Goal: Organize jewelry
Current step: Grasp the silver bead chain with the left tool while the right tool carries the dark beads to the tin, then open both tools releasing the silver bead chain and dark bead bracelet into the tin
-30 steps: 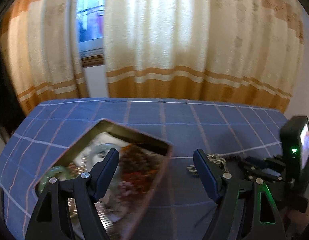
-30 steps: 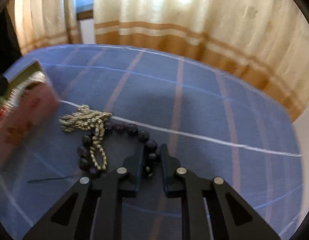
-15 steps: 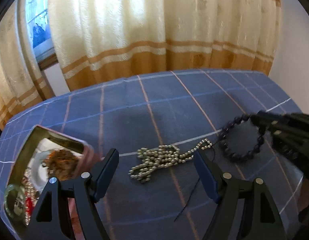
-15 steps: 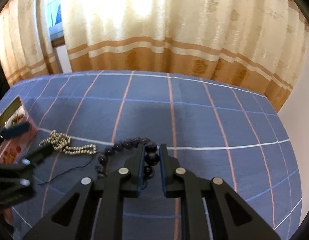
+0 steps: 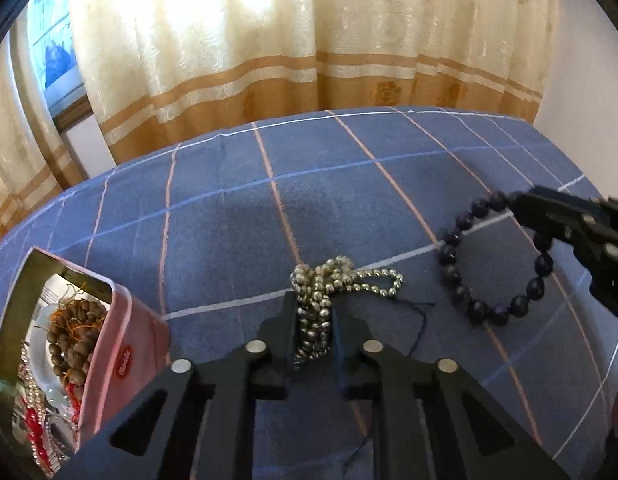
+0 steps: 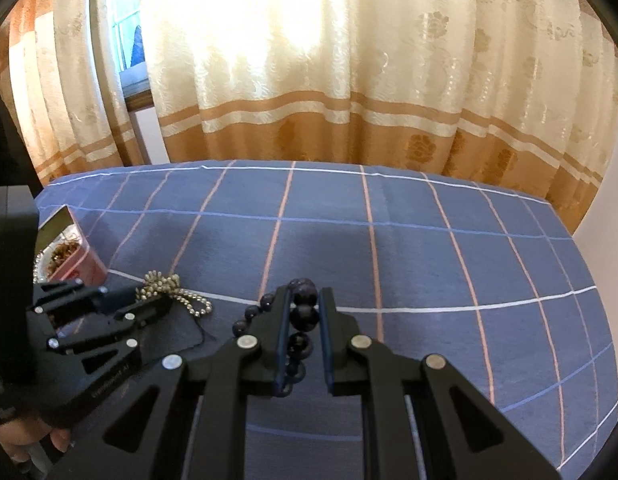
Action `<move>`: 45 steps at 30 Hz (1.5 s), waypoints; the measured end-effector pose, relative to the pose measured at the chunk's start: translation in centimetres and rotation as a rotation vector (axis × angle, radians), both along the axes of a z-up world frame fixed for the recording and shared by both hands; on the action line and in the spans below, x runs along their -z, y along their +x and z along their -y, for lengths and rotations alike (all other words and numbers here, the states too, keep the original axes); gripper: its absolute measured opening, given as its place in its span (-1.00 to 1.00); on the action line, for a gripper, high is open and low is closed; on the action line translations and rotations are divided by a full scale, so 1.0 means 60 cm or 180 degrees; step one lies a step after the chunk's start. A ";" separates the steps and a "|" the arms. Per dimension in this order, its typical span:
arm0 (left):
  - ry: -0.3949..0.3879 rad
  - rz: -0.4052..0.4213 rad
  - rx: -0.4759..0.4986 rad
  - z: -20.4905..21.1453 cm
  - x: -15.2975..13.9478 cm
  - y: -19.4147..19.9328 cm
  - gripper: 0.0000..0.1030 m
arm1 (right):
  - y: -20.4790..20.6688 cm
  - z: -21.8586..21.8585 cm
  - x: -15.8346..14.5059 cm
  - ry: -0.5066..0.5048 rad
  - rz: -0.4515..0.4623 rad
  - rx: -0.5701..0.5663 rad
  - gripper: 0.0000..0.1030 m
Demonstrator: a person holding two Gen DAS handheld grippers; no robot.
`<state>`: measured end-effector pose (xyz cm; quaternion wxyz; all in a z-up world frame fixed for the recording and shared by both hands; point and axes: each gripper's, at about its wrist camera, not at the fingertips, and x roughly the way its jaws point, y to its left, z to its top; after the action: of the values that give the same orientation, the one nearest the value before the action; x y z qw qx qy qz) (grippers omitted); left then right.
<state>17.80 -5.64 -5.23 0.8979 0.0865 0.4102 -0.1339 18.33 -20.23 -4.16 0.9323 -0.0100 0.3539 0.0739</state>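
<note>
left jaws: the left gripper (image 5: pixel 313 320) has just been closing, and its pads now pinch the bunched strand of small silver-gold metal beads (image 5: pixel 333 284); part of the bundle sits right between the fingers.
right jaws: the right gripper (image 6: pixel 305 320) is pinching the dark purple round-bead bracelet (image 6: pixel 301 316), nipping one side of the loop (a couple of beads are wedged between the pads).
where the chain lies: most of the silver chain spills forward and a bit right of the left fingertips, on the cloth, with its long axis running crosswise toward the bracelet.
where the bracelet lies: the rest of its loop (image 5: pixel 497 268) trails off the right fingertips toward the chain. Whether it's clear of the cloth I honestly can't tell from here.
the relation that matters: the open pink tin box with the gold inner rim (image 5: pixel 109 344) sits low on the left of the left gripper, just beside it, and well apart from the right one. So the left hand is the nearer for a drop-off, I'd guess; the chain needs to swing left and over the rim.
tin contents: brown wooden beads (image 5: pixel 75 328) and other strands, already fairly full.
loose bit: a thin dark thread (image 5: pixel 419 320) lies near the chain.
surface: blue cloth with pink and white grid lines (image 5: pixel 349 184).
room: cream and tan curtains (image 6: pixel 349 80) behind, with a window (image 5: pixel 55 60) at the left.
</note>
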 end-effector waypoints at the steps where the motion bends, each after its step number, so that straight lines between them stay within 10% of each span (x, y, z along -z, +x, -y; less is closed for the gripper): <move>1: 0.0012 0.0022 -0.0006 -0.001 -0.001 -0.004 -0.73 | -0.001 -0.002 -0.001 0.0025 0.0021 -0.0015 -0.69; 29: -0.0230 0.1216 -0.0834 -0.274 -0.218 -0.136 -0.74 | -0.076 -0.202 -0.164 0.0443 0.0789 -0.1009 -0.69; 45: -0.0179 0.0812 -0.1052 -0.348 -0.123 -0.096 -0.73 | -0.040 -0.345 -0.084 0.0582 0.0468 -0.1415 -0.69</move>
<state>12.07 15.22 2.14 0.9544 0.0091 0.2980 0.0159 15.96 0.49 0.86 0.9135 -0.0086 0.2660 0.3079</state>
